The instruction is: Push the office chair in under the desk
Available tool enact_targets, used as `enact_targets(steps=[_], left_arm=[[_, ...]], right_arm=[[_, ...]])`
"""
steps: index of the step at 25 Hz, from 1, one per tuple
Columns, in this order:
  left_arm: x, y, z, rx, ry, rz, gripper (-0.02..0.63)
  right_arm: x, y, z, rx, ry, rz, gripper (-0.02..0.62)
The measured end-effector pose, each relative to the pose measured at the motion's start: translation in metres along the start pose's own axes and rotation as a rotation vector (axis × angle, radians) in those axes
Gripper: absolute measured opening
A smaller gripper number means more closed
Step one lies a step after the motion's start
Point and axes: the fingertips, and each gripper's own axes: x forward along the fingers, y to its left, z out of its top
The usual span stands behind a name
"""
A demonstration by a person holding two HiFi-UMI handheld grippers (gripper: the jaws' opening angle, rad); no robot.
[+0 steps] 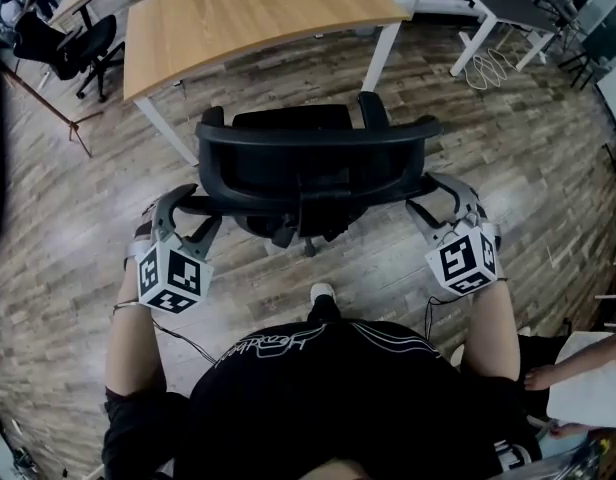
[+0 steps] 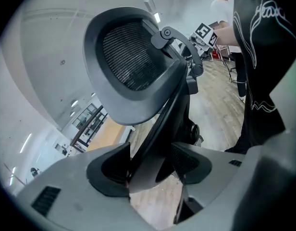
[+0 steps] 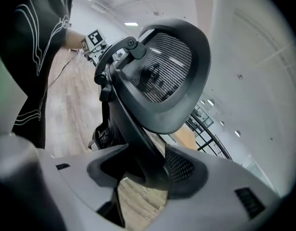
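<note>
a: where's the office chair (image 1: 308,158)?
b: on the floor (image 1: 508,158), just short of the desk (image 1: 248,13)'s near edge, back twd the person. not under it yet.
a: left gripper (image 1: 193,213)?
b: jaws clamped on the back frame, left side.
a: right gripper (image 1: 440,203)?
b: same, pinching the frame's right side.

Bright, even light from ceiling strips (image 3: 130,24); shadows soft. Fisheye bending and dark corners in both gripper views; nearest parts blurred.
</note>
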Motion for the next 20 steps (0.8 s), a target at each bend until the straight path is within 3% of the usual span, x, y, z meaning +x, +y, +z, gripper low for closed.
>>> enact_targets(steps=[6,11,20], left_arm=[[0.021,0.0,-0.009,-0.023,0.027,0.035,0.252],[0.04,0.036,-0.004,-0.055,0.061,0.055,0.253],[0.073,0.063,0.002,-0.091,0.087,0.13,0.253]], right_arm=[[0.027,-0.006,-0.009,-0.024,-0.049,-0.02,0.262],[0.062,-0.045,0.005,-0.051,-0.082,0.002,0.262],[0.113,-0.089,0.006,-0.091,-0.113,0.0,0.262]])
